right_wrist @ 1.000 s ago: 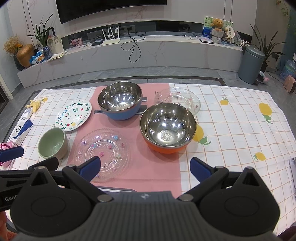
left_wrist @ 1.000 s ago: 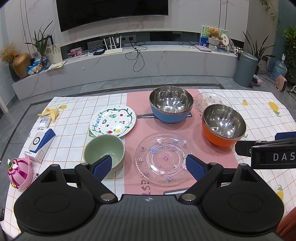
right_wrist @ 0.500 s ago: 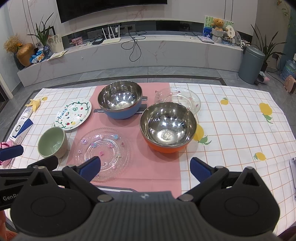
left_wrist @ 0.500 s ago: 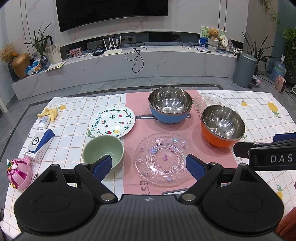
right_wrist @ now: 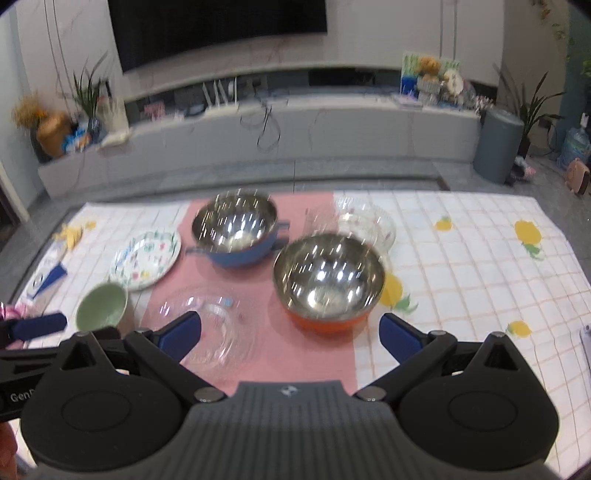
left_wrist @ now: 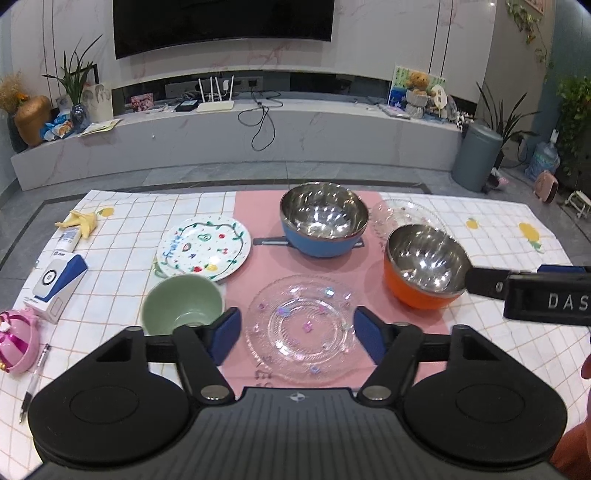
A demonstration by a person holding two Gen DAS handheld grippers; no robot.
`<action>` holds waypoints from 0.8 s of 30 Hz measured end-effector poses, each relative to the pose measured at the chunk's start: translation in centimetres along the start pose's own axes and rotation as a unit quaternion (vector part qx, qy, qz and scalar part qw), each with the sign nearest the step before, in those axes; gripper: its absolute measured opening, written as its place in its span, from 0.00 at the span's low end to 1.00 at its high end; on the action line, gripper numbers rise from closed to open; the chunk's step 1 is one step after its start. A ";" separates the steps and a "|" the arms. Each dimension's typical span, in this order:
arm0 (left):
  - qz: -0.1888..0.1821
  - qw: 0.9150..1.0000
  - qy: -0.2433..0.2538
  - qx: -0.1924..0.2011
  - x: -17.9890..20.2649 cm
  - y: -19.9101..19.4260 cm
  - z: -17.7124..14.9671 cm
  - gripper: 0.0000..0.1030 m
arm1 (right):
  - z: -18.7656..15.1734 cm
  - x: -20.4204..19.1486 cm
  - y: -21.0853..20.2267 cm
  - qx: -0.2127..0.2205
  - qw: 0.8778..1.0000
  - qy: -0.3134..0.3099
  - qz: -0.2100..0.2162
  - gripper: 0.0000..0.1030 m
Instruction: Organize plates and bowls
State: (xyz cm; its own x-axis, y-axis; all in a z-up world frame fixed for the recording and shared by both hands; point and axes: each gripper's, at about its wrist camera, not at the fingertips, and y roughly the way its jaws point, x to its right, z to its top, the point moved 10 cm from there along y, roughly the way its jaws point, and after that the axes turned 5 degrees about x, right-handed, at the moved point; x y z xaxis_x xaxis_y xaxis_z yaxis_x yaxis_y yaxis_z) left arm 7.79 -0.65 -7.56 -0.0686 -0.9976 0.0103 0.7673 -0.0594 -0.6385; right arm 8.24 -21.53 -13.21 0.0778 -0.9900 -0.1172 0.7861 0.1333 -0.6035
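The left claw (left_wrist: pixel 297 334) hovers with nothing in its grip, its jaws closing; a clear glass plate (left_wrist: pixel 301 328) lies on the table just below and between its fingers. A green bowl (left_wrist: pixel 183 304) sits just left of it, and a painted plate (left_wrist: pixel 203 248) with blue lettering too small to read lies beyond that. The right claw (right_wrist: pixel 290 332) is spread wide and empty, "DAS" printed on its side, an orange bowl (right_wrist: pixel 328 284) just ahead. A blue bowl (left_wrist: pixel 324 224) stands farther off. Checked tablecloth (left_wrist: pixel 498 236), pink runner (left_wrist: pixel 258 206); wall television (left_wrist: pixel 221 26) behind.
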 end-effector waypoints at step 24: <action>-0.121 0.988 -0.084 -0.040 10.0 11.4 2.3 0.40 | -0.2 10.6 11.1 -0.048 0.989 0.138 -0.034 0.56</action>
State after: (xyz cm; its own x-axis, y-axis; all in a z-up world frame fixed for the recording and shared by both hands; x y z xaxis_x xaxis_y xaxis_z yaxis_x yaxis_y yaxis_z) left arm 17.28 -11.36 -12.94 -0.1314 -0.9469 0.2933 0.6884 -0.3001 -0.6604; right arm 17.67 -30.55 -21.31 -0.1528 -0.9488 -0.2765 0.7211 0.0843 -0.6877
